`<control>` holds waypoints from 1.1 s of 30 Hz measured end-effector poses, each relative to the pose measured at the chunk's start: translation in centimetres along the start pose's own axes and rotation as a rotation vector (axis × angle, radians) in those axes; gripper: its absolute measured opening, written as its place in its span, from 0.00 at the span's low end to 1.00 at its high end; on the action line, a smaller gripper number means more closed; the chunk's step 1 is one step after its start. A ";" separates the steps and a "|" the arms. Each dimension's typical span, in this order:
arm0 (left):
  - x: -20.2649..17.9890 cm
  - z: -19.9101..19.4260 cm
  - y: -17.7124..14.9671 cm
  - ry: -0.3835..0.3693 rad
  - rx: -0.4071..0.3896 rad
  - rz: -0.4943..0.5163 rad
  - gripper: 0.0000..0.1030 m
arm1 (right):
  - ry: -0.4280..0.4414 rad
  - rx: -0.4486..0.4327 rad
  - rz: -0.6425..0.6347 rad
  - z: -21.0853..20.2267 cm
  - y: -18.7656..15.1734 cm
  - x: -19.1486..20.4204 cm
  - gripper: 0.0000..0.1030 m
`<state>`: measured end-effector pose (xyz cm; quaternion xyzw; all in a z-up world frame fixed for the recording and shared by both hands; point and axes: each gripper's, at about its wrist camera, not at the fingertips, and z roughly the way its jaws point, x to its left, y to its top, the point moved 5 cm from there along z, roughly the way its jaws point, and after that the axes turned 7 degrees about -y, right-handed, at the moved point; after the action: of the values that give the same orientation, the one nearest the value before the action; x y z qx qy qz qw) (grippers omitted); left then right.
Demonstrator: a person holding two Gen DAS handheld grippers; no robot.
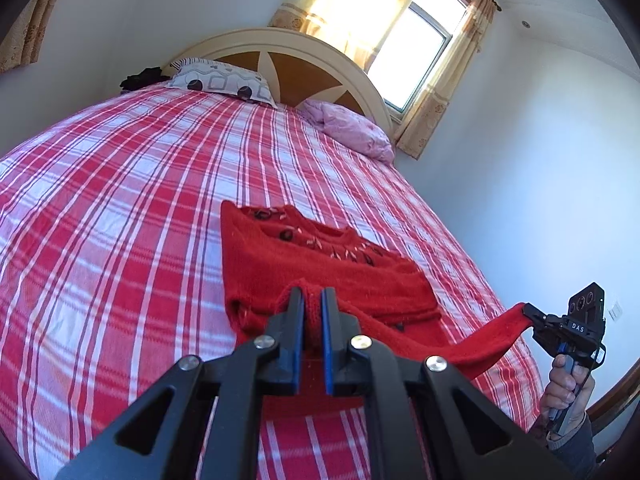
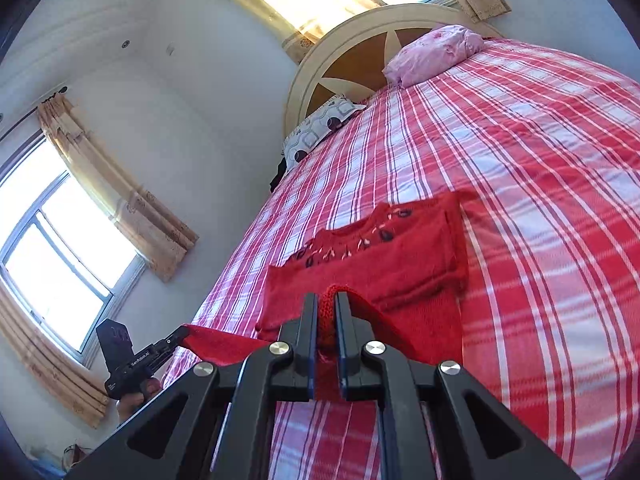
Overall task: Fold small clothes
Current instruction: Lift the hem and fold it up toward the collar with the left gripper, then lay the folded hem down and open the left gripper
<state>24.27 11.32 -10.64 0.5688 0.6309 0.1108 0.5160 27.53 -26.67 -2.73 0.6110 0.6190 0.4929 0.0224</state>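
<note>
Each tool, left [image 1: 311, 294] and right [image 2: 327, 299], pinches the red sweater's [image 1: 320, 264] hem, hiding the gripped edge.

The sweater [image 1: 320, 264] lies on the near part of the bed [image 1: 120, 200]. Two pillows [image 1: 222, 80] sit far, against the headboard [image 1: 304, 64], one left, one right.

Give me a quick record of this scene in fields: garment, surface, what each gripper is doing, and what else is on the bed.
garment: red knit sweater, neckline toward the headboard, hem end lifted
surface: bed with red and white plaid sheet
left gripper: shut on the sweater's hem edge
right gripper: shut on the hem edge
hem: stretched taut between the two grippers
other items: patterned pillow, pink pillow
background: wooden headboard, curtained window
</note>
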 end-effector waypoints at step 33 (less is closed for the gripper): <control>10.0 19.9 8.7 0.228 0.100 -0.072 0.09 | -0.103 0.135 0.247 23.1 12.6 -10.6 0.19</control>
<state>46.77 13.63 -18.39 0.5544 0.7101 0.1245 0.4158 54.01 -24.36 -12.61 0.7072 0.5688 0.4172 -0.0480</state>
